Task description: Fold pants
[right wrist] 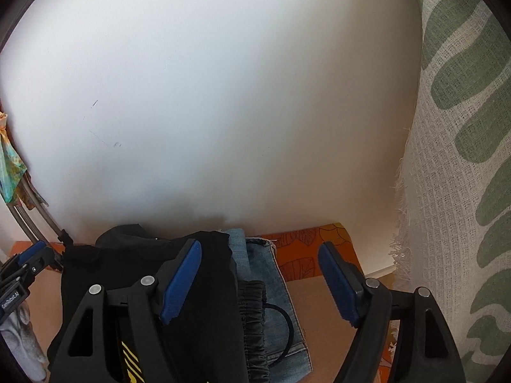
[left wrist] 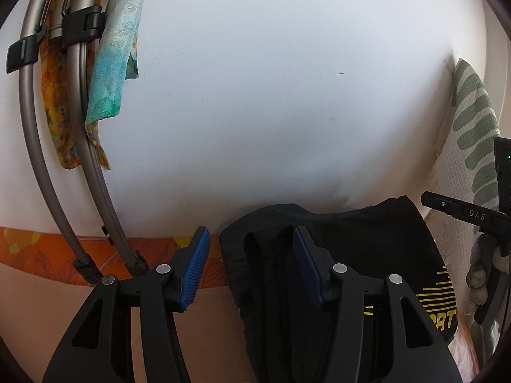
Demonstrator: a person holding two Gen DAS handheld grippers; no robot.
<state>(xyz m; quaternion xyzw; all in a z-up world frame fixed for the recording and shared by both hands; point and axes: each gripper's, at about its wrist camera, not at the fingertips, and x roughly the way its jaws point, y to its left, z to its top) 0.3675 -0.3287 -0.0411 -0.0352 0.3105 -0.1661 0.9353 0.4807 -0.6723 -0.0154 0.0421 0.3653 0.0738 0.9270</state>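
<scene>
The black pants (left wrist: 367,255) lie folded in a dark heap on a tan surface (left wrist: 198,335), close against a white wall (left wrist: 271,95). Yellow stripes and lettering show on their near right part. In the right wrist view they rest on top of folded blue jeans (right wrist: 274,281), whose denim edge sticks out to the right, with a black elastic waistband and a cord loop lying over it.

The left gripper (left wrist: 252,268) stands open; its right blue pad sits against a raised fold of the black cloth, its left pad is off the cloth, and nothing is pinched. The right gripper (right wrist: 260,281) is open wide, its left finger over the black pants, its right finger over the tan surface, gripping nothing.

An orange leaf-patterned cloth (left wrist: 48,249) runs along the foot of the wall. At left, grey metal tubes (left wrist: 35,146) with black clips lean on the wall, with a turquoise scarf (left wrist: 111,63) and an orange-yellow one (left wrist: 57,111) hung there. At right a white woven cloth with green leaf shapes (right wrist: 463,159) hangs close beside the right gripper.
</scene>
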